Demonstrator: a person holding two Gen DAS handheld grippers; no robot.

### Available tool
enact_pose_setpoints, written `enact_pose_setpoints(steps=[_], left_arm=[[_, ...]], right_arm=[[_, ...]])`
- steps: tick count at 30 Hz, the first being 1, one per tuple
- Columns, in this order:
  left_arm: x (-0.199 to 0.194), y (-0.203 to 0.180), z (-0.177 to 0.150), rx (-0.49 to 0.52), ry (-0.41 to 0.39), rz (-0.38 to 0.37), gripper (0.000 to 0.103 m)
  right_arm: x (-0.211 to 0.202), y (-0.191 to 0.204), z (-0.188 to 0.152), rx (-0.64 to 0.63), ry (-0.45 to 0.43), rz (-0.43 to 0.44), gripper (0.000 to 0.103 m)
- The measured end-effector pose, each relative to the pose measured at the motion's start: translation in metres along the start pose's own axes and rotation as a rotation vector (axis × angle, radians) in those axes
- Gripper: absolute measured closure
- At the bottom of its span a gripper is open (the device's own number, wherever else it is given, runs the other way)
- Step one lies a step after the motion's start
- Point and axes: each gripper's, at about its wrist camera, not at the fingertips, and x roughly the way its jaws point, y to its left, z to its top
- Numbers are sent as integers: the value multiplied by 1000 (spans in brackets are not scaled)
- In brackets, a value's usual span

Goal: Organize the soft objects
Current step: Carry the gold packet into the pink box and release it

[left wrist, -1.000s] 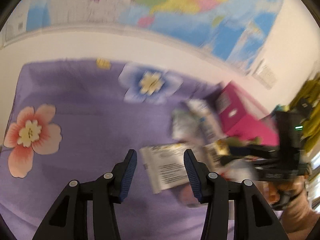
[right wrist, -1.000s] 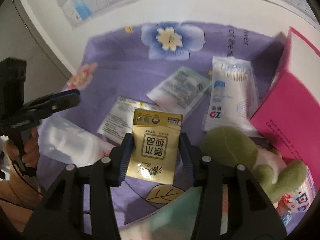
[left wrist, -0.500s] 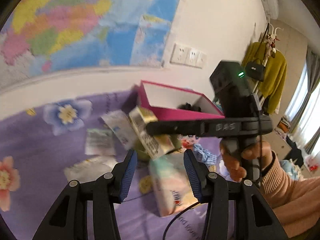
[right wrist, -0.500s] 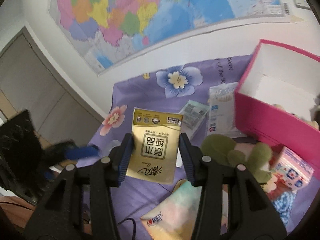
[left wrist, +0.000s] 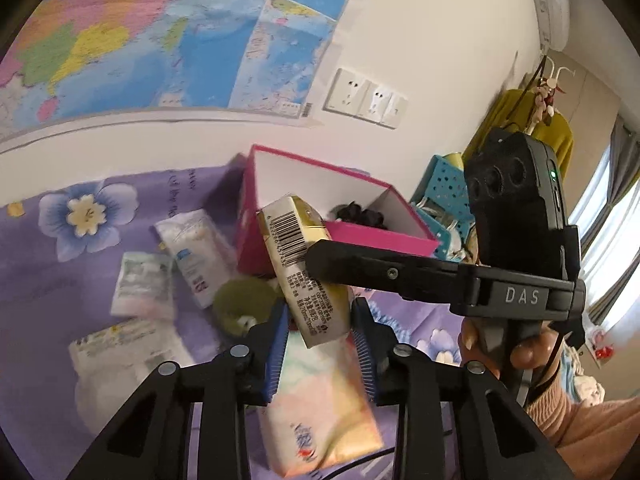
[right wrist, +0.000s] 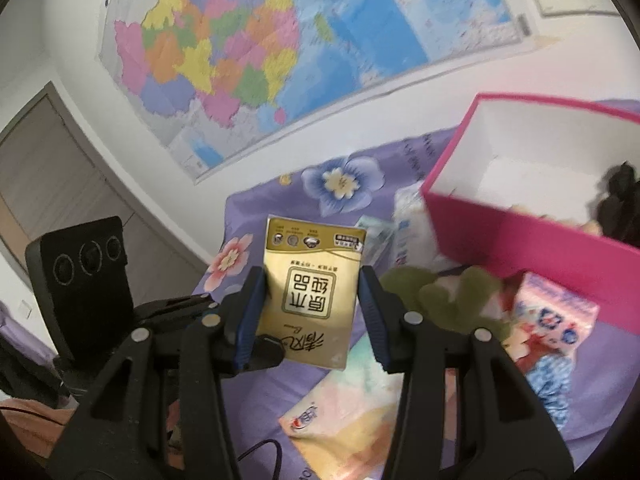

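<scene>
Box [right wrist: 532, 240] contents half hidden; dark item [right wrist: 618, 196] unidentifiable.

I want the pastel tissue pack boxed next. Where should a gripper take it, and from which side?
Probably across its two long edges near the middle, coming down from above. The pastel tissue pack lies flat on the purple floral sheet, so only its narrow width suits the jaws, and the soft wrapper should give. The left gripper, empty, is nearest; the right gripper holds the gold tissue pack.
</scene>
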Motion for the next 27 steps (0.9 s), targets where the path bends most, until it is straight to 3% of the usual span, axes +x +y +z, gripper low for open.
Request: enact_pose_setpoints(steps=[7, 15, 18, 20, 23, 27], left_arm=[[34, -22, 46, 48, -6, -14, 72], [96, -27, 92, -3, 71, 3, 72], [116, -21, 98, -31, 111, 56, 64], [122, -19, 97, -32, 118, 132, 55], [114, -13, 91, -20, 93, 182, 53], [92, 1, 83, -40, 44, 212, 52]], right_arm=[[-33, -15, 27, -32, -117, -109, 53], [-43, -65, 63, 24, -194, -244, 53], [-38, -83, 69, 52, -192, -287, 52], [-33, -96, 70, 78, -180, -333, 51], [-28, -112, 66, 112, -165, -407, 49], [-34, -113, 52, 103, -175, -412, 47]])
